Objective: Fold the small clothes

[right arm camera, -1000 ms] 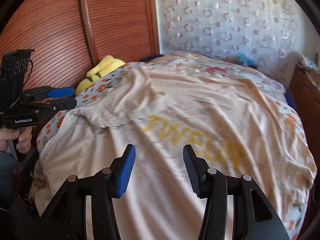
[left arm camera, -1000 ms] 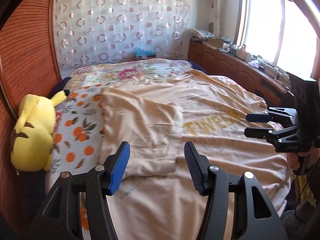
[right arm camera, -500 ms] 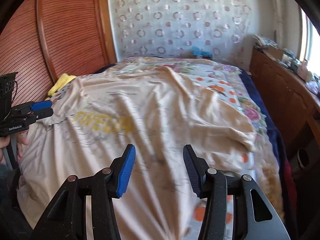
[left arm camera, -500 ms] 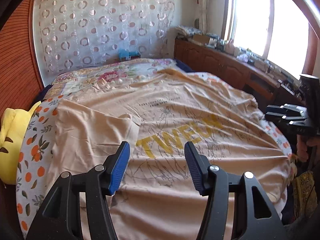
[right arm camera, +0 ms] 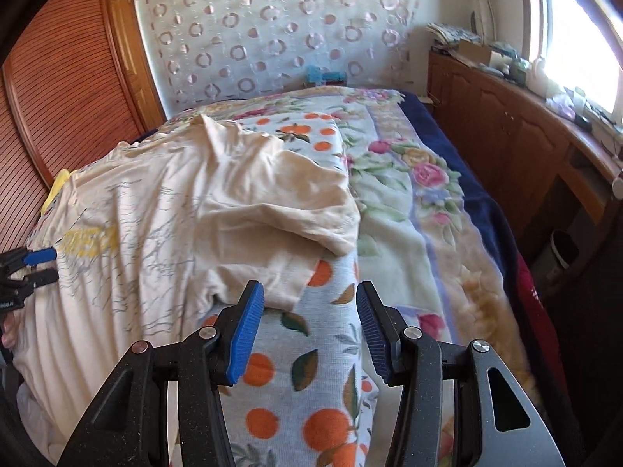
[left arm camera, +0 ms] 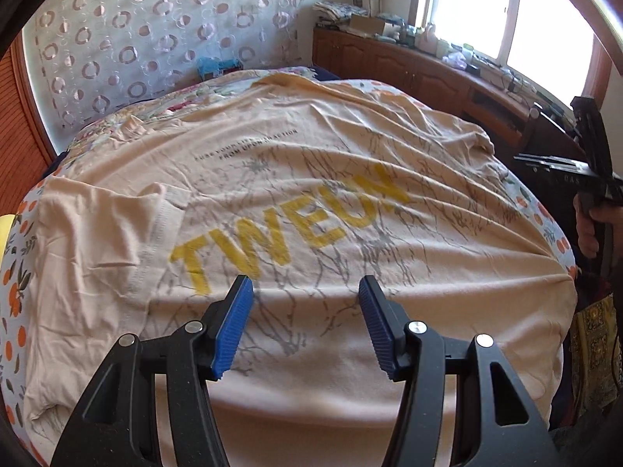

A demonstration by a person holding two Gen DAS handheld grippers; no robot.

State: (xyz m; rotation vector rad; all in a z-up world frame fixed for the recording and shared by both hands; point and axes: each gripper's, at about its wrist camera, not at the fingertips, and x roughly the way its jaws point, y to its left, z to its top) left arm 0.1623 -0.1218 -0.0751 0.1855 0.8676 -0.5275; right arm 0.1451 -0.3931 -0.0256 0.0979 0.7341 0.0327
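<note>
Peach cotton T-shirt (left arm camera: pixel 296 179) with yellow lettering spread flat on the bed (right arm camera: pixel 393 210), both tools empty above it.

The left tool (left arm camera: pixel 305 325) hovers with its blue-padded jaws wide apart over the shirt's lower front, just below the lettering. The right tool (right arm camera: pixel 309 329), jaws also spread and holding nothing, sits over the orange-patterned sheet (right arm camera: pixel 311 381) just beside the shirt's folded-in sleeve (right arm camera: pixel 296 214). A wooden cabinet (right arm camera: pixel 502 124) runs along the bed's far side from the shirt.

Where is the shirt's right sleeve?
In the right wrist view the sleeve lies left of centre, on the orange-print sheet, just beyond the open right gripper.
</note>
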